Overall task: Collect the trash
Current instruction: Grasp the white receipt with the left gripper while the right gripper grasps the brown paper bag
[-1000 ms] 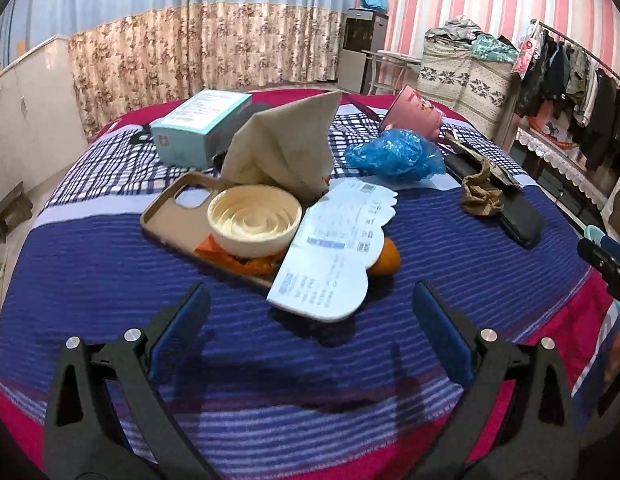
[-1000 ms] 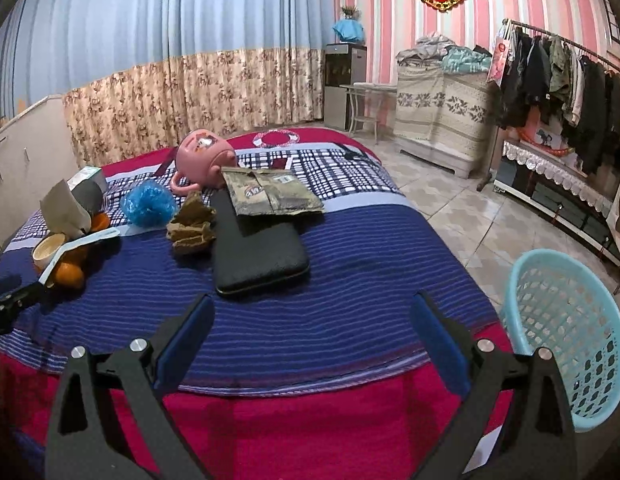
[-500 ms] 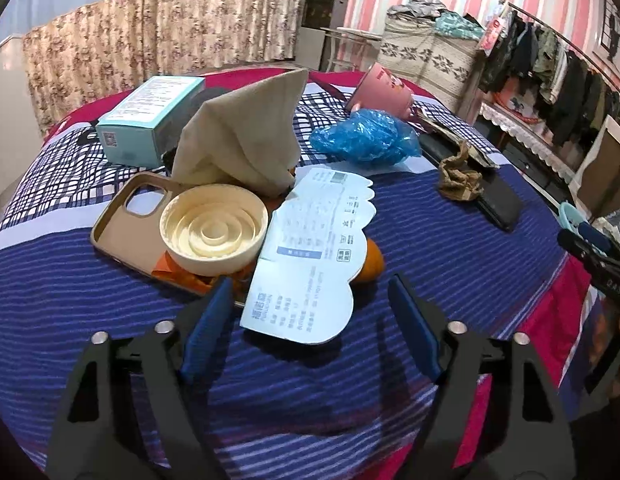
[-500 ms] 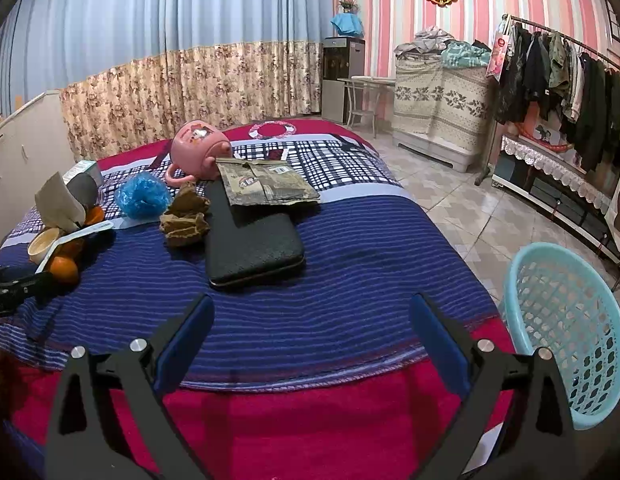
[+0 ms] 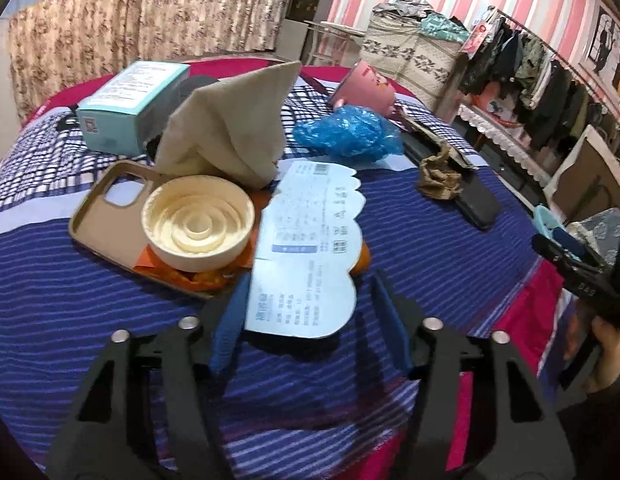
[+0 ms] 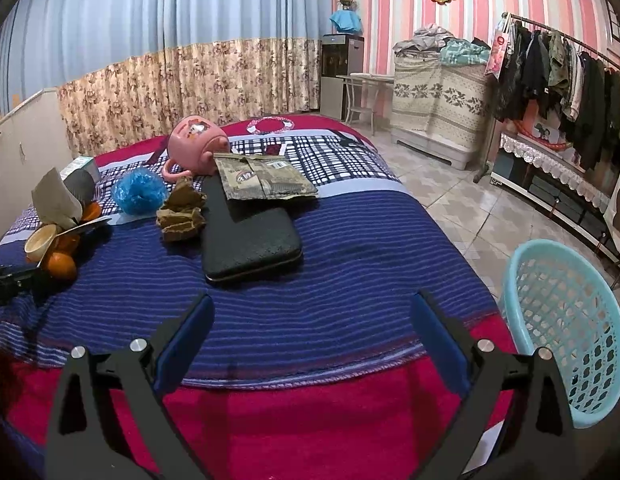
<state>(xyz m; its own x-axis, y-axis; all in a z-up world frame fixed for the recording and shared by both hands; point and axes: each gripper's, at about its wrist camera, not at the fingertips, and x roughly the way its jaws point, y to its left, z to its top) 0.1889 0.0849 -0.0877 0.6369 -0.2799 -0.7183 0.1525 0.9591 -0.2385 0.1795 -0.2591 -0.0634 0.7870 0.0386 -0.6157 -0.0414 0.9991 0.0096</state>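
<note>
Two grippers are yours here, and both stand unclenched with nothing between their blue pads. Your left gripper [image 5: 310, 304] hovers low over the bed [image 5: 410, 240] near its front edge, its fingers either side of the near end of a scalloped white paper label [image 5: 310, 248], which lies tilted over an orange [image 5: 362, 260] and leans against a cream ribbed lid [image 5: 198, 226]. That lid sits on orange peel [image 5: 178, 276] atop a tan phone case [image 5: 106, 228]. Behind it a folded beige paper [image 5: 230, 128] stands up like a tent, with a teal box [image 5: 126, 104] toward the far left corner. A crumpled blue plastic bag [image 5: 346, 132] lies beside a tipped pink mug [image 5: 366, 88]. Your right gripper [image 6: 310, 336] hangs off the front edge of the bed, spread wide, well apart from everything. From its view, a crumpled brown wrapper [image 6: 182, 212] touches a black case [image 6: 246, 240], and a green foil packet [image 6: 262, 180] rests on the case's far end. A light blue basket [image 6: 566, 320] stands on the floor at the bed's right corner.
</note>
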